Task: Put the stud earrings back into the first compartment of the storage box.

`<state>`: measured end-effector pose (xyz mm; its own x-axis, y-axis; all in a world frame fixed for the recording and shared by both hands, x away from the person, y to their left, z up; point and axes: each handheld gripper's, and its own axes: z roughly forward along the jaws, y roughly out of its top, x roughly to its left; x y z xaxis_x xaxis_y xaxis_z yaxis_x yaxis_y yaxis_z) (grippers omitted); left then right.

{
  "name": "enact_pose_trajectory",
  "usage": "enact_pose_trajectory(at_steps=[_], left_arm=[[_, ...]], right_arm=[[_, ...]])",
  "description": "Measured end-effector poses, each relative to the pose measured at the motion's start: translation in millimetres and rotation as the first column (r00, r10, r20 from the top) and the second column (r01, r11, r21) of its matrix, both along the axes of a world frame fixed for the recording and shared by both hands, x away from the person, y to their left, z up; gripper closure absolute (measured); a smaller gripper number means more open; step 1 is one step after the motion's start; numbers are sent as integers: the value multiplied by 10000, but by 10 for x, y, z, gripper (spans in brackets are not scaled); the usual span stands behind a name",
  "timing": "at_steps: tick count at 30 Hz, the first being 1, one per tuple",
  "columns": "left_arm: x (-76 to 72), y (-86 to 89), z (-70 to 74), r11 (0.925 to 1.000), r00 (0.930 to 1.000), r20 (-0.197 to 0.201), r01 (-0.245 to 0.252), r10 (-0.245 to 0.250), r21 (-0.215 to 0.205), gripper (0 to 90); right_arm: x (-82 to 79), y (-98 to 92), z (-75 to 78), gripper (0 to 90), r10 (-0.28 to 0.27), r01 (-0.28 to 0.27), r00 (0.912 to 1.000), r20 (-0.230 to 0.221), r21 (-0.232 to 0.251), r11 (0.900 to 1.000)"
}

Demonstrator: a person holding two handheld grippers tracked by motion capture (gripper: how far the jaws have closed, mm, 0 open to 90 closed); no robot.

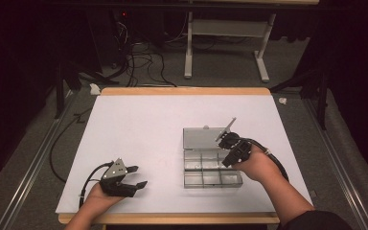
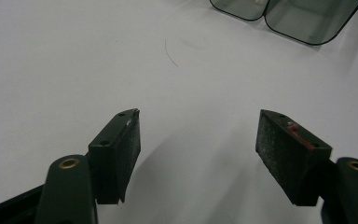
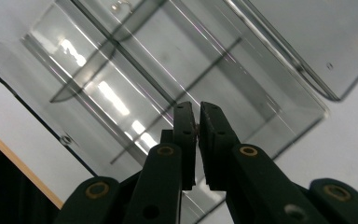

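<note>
The clear plastic compartment box (image 1: 211, 170) lies open at the right of the white table (image 1: 139, 129), its lid (image 1: 202, 138) folded flat to the far side and its long axis running left to right. The right gripper (image 1: 231, 149) hangs directly over the box's right-hand cells, jaws nearly together — something tiny may sit between the pads, though I cannot tell. It is plainly the nearer hand. The left gripper (image 1: 135, 176) rests well apart at the near left, jaws spread wide and empty, pointing rightward at the box.
</note>
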<state>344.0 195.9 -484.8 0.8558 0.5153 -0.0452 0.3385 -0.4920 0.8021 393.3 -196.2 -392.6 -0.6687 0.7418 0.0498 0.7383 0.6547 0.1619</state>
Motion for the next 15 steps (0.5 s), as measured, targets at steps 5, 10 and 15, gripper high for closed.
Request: enact_pose_trajectory(at_steps=[5, 10, 15], left_arm=[[0, 0, 0, 10000, 10000, -1, 6, -6, -3, 312], [2, 1, 0, 10000, 10000, 7, 23, -23, 0, 313], [2, 3, 1, 10000, 10000, -23, 38, -38, -8, 313]], right_arm=[[31, 135, -12, 859, 502, -503, 9987, 91, 50, 9987], [65, 285, -20, 859, 761, -762, 9971, 86, 105, 9970], [100, 428, -34, 860, 983, -984, 9951, 85, 142, 9950]])
